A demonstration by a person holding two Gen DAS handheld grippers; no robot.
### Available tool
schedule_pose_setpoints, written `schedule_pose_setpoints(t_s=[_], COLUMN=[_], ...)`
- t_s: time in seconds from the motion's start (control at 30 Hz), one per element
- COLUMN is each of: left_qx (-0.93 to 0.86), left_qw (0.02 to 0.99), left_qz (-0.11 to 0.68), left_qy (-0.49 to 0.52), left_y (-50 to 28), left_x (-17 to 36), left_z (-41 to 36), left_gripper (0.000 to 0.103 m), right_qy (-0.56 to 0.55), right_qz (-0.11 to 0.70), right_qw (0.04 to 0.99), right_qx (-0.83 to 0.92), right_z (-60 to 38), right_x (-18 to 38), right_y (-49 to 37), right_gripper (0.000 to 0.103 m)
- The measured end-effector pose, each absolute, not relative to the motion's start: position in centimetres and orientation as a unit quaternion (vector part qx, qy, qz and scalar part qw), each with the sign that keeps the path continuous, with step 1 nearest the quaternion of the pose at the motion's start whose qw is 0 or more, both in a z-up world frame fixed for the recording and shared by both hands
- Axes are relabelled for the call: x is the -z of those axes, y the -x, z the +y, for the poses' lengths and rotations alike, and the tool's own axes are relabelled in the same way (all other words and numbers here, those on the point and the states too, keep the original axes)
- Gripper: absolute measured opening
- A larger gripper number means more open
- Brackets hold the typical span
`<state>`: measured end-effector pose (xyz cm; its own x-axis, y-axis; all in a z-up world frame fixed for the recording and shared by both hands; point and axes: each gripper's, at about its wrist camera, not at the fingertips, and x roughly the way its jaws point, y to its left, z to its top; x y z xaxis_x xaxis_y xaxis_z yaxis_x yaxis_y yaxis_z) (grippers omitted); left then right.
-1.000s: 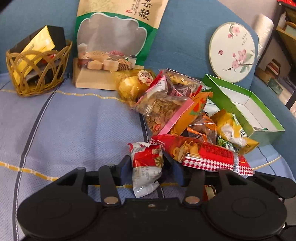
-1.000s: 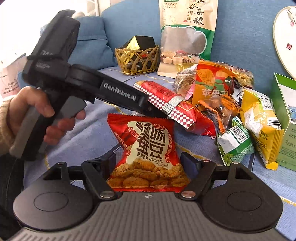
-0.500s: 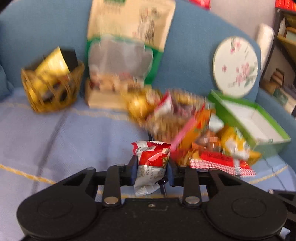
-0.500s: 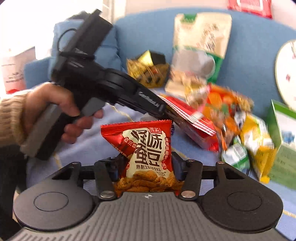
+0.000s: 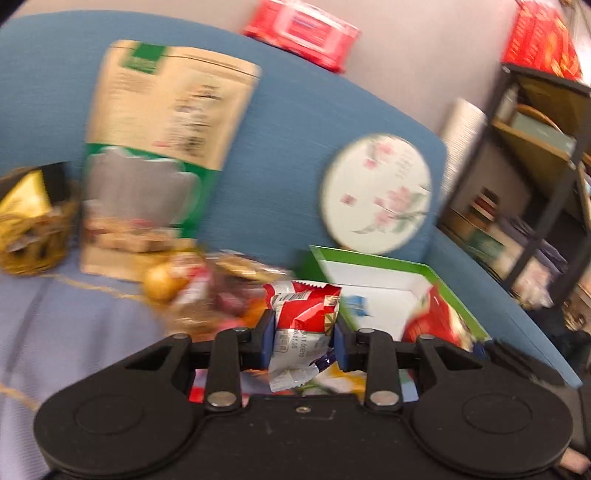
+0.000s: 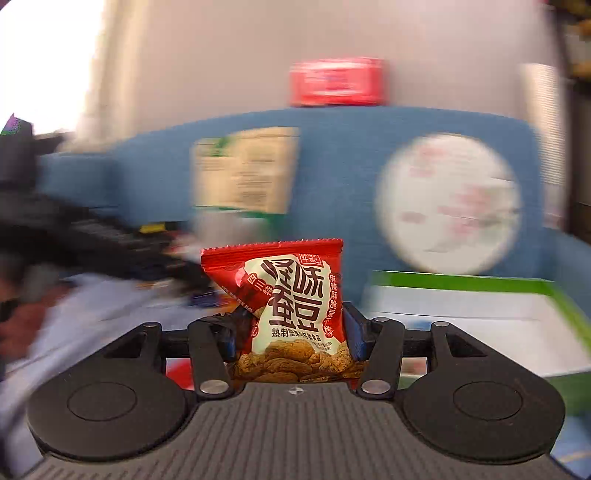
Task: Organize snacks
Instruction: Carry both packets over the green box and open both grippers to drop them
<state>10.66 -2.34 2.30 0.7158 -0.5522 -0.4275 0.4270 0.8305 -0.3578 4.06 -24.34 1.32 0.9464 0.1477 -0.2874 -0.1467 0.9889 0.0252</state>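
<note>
Both packets have risen off the sofa seat point(image 5: 74, 332) toward the green box point(image 5: 369, 258) since 1 second ago. Left gripper point(image 5: 304, 336) pinches a small red-and-white packet point(image 5: 303, 314); right gripper point(image 6: 290, 332), jaws just narrowed, pinches a red bean-snack packet point(image 6: 291, 314). Light, crinkly and slippery, each holds best gripped across its middle.

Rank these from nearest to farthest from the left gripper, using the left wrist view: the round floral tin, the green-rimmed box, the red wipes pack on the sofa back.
1. green-rimmed box, just ahead, right of the left gripper.
2. round floral tin, leaning on the sofa backrest behind the box.
3. red wipes pack, atop the backrest, farthest.
</note>
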Motion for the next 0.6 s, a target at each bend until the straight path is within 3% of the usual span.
schedule_pose_setpoints(t_s=[0.6], left_qx=[0.290], left_qw=[0.904], left_qz=[0.312], left_qy=[0.043], left_y=[-18.9], left_x=[0.5], left_z=[-18.6], left_gripper=[0.073], right_qy=[-0.026], right_qz=[0.220], right_qw=[0.969], right_qx=[0.106], right_z=[-36.3], right_x=[2.0], right_y=[-11.3], right_gripper=[0.087])
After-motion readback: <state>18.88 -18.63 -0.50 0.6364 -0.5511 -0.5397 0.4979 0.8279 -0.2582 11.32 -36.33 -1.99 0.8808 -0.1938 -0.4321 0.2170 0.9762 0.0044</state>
